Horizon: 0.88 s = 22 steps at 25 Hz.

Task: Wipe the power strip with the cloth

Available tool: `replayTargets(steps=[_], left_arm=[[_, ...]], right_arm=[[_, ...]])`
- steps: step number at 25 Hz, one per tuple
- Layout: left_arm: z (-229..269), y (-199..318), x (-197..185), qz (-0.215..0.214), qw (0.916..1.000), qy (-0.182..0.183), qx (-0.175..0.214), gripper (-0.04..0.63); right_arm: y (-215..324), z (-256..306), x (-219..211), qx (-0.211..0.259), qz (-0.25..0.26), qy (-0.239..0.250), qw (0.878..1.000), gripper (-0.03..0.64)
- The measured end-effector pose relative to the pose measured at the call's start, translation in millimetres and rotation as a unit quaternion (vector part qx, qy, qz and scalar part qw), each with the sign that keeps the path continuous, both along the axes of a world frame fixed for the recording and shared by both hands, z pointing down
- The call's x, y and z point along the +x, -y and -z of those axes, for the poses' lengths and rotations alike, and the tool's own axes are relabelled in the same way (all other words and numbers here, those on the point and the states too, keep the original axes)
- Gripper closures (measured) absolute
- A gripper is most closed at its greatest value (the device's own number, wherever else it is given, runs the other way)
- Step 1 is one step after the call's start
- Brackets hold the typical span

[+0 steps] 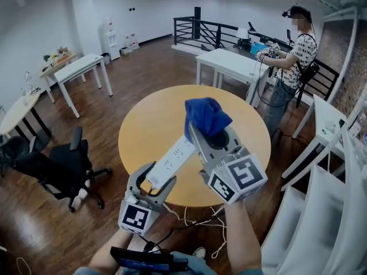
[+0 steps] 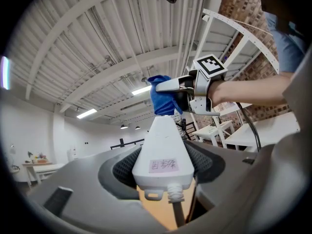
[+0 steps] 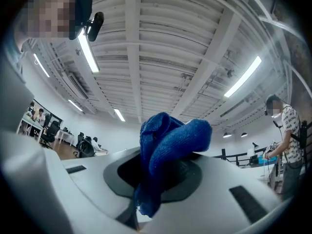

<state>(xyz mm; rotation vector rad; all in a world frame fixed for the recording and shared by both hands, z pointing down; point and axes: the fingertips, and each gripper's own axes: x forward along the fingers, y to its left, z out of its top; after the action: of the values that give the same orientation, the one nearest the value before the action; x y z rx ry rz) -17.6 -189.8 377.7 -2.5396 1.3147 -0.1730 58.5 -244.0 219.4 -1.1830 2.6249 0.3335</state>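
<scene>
White power strip [image 1: 172, 164] aloft, bunched blue cloth [image 1: 206, 116] at its far end.

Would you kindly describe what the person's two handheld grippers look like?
The left gripper and the right gripper are pale grey moulded plastic, each with a rounded claw lined with dark textured pads. Each carries a cube with black-and-white square markers at its rear. The forearms behind them wear no sleeves.
</scene>
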Motion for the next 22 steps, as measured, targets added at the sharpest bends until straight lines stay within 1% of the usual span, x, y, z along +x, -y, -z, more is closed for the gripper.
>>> replayTargets(steps=[7,16,22], left_arm=[[2,-1,-3,0.001,1.0,-0.002,0.001,0.308],[4,2,-1,0.005,1.0,-0.006,-0.005,0.308],[4,3,0,0.006,1.0,-0.003,-0.003,0.308]], right_arm=[[7,3,3,0.001,-0.015,-0.006,1.0,0.548],[-1,-2,-10,-0.002,0.006,-0.012,1.0,0.548],[-17,-17,-35,-0.003,0.034,-0.02,0.999,0.548]])
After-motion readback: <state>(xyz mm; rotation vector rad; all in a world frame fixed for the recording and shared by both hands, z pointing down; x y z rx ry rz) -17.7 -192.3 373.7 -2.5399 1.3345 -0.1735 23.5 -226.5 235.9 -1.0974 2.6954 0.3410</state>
